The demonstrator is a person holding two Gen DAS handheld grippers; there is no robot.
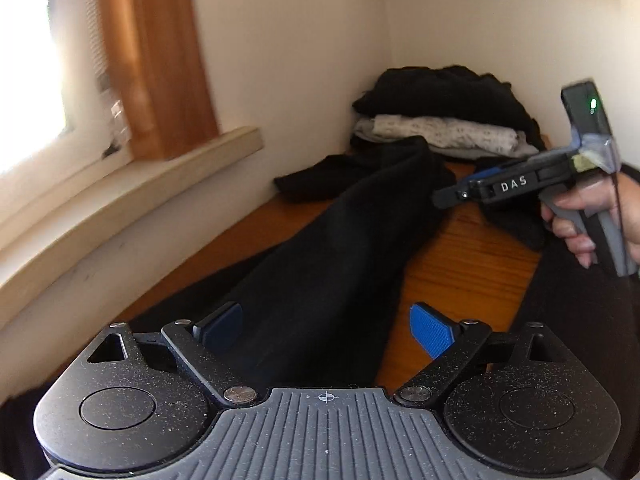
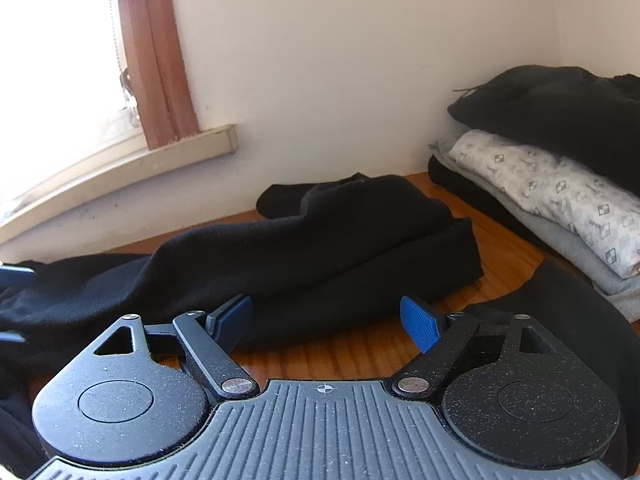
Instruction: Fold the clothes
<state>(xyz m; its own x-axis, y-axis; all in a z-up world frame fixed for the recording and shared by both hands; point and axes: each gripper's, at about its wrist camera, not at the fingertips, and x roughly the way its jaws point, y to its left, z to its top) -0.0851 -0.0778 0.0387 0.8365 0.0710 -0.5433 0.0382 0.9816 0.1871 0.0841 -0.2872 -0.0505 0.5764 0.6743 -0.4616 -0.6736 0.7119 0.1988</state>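
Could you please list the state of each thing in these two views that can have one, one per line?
Left gripper: open, nothing between the pads.
Right gripper: open, holding nothing.
Long black garment: loosely folded lengthwise, lying on the wooden table.
Stack of clothes: folded, piled in the corner; black garment on top, patterned white one beneath.
Brown curtain: drawn aside, window uncovered.

"DAS" in white, side of right claw body
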